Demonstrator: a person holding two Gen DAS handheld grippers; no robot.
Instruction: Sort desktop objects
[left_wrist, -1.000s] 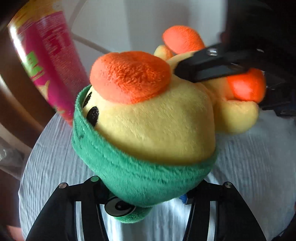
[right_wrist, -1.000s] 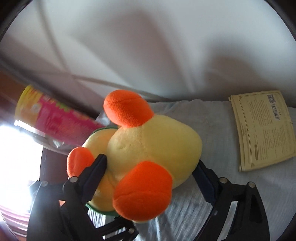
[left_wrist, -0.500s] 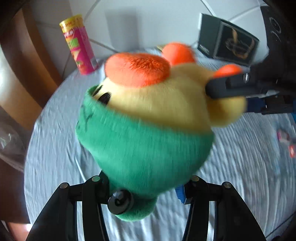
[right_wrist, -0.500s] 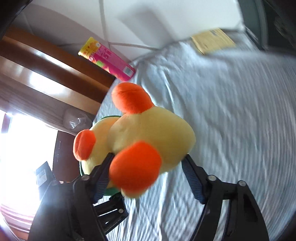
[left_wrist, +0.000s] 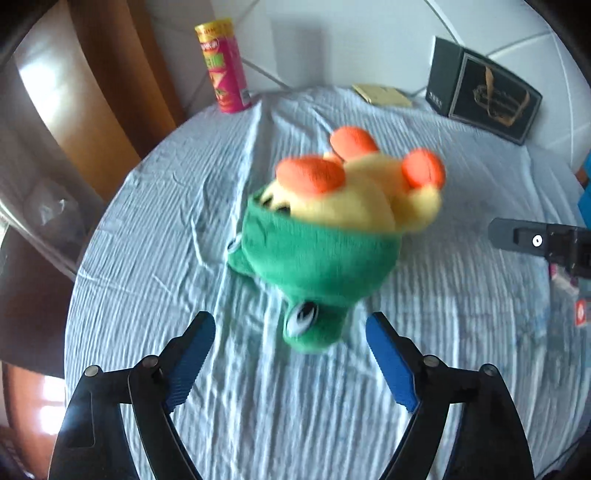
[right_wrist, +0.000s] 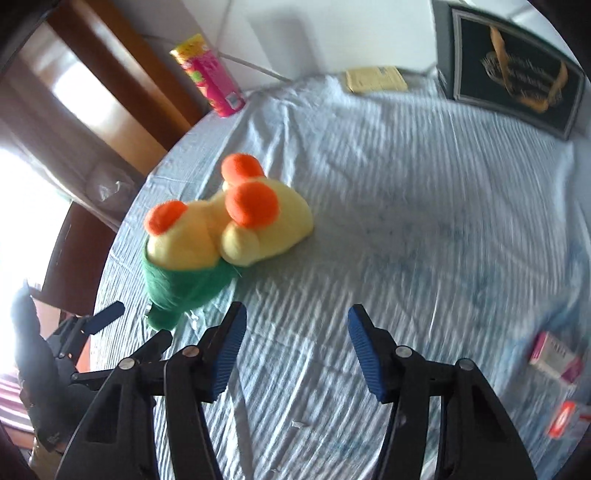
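A tall pink and yellow chip can (left_wrist: 224, 66) stands upright at the far edge of the counter (left_wrist: 155, 236), close to the wall. Its top looks closed, and what is inside cannot be seen. A dark box with gold print (left_wrist: 484, 94) stands at the far right side, and it is closed too. A flat yellow booklet (left_wrist: 382, 95) lies between the can and the box. A small pink and white packet (right_wrist: 554, 356) lies near the right edge, with a little red and white thing (right_wrist: 564, 424) just beside it.

The counter is covered with a wrinkled light blue cloth. The plush toy (left_wrist: 332, 229) lies on this cloth near the middle, a bit to the left side in the right wrist view (right_wrist: 221, 232). It is yellow with orange round parts and has a green hood. The hood end, with a big eye on it, points toward the left gripper.

The left gripper (left_wrist: 290, 332) has its blue fingers (left_wrist: 194, 354) spread wide apart. They hold nothing. The toy's green end sits just past the tips, between them, but not touching.

The right gripper (right_wrist: 294, 325) also has its blue fingers (right_wrist: 364, 354) spread wide with nothing in them. They hang over bare cloth, with the toy off to their left and apart from them.
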